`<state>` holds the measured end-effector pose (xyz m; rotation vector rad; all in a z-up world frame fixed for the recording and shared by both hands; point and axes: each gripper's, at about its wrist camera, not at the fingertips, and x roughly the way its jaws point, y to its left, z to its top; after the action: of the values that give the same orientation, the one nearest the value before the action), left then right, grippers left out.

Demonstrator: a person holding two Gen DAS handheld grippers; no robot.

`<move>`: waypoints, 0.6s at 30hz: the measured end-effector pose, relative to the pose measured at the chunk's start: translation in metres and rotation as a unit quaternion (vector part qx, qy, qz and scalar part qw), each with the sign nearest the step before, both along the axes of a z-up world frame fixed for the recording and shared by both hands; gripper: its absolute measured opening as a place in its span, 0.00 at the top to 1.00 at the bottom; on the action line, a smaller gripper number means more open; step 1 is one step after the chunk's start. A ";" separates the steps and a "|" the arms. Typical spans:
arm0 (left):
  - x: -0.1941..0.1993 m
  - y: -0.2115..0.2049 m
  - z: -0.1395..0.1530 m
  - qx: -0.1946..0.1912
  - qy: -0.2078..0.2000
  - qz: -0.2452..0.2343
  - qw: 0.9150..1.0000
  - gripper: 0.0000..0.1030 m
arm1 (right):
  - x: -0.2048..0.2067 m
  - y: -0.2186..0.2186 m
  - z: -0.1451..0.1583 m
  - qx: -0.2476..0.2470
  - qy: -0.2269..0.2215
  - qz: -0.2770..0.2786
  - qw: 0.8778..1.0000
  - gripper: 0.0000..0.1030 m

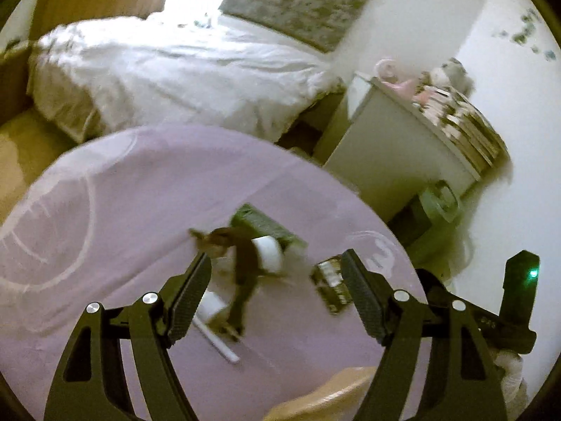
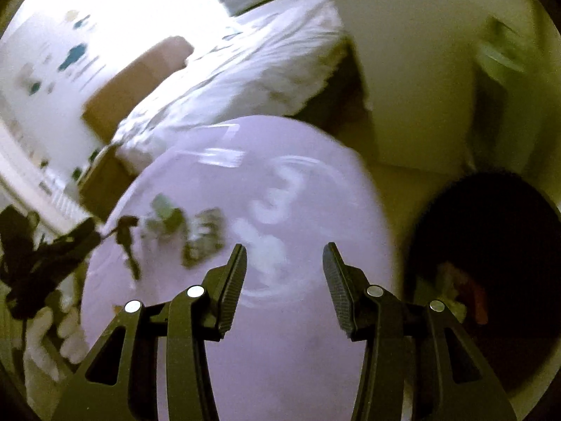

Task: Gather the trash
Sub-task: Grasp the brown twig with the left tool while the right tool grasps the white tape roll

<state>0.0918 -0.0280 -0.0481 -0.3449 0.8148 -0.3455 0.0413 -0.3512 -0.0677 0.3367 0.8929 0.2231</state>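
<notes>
Bedroom floor, round lilac rug (image 1: 105,189) beside white bed (image 1: 168,70). Trash scattered mid-rug: white cup (image 1: 270,251), green packet (image 1: 266,222), printed wrapper (image 1: 331,282). Left tongs (image 1: 277,277) open, empty. Right tongs (image 2: 284,270) open, empty.

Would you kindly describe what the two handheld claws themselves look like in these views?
Both are matte black plastic. The left claw and the right claw each carry two flat fingers with ribbed, textured pads, mounted on angular linkage arms with triangular cut-outs. Round silver pivot pins mark the joints. In the left wrist view the other unit shows a small green indicator light.
</notes>
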 end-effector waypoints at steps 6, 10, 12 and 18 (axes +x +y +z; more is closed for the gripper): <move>0.031 0.007 -0.029 -0.037 0.060 -0.009 0.997 0.46 | 0.042 0.073 0.011 -0.028 -0.008 0.078 0.996 0.55; 0.041 0.018 -0.042 -0.074 0.078 -0.015 0.994 0.71 | 0.066 0.106 0.016 -0.046 -0.009 0.112 0.993 0.55; 0.038 0.024 -0.042 -0.087 0.070 -0.019 0.994 0.75 | 0.079 0.126 0.018 -0.055 -0.008 0.131 0.990 0.55; 0.024 0.053 -0.031 -0.100 0.040 -0.002 0.994 0.86 | 0.090 0.184 0.012 -0.080 -0.005 0.207 0.975 0.55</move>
<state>0.1162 0.0246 -0.0792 -0.5477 0.8608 -0.4211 0.1311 -0.1671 -0.0556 -0.0045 0.9589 0.5335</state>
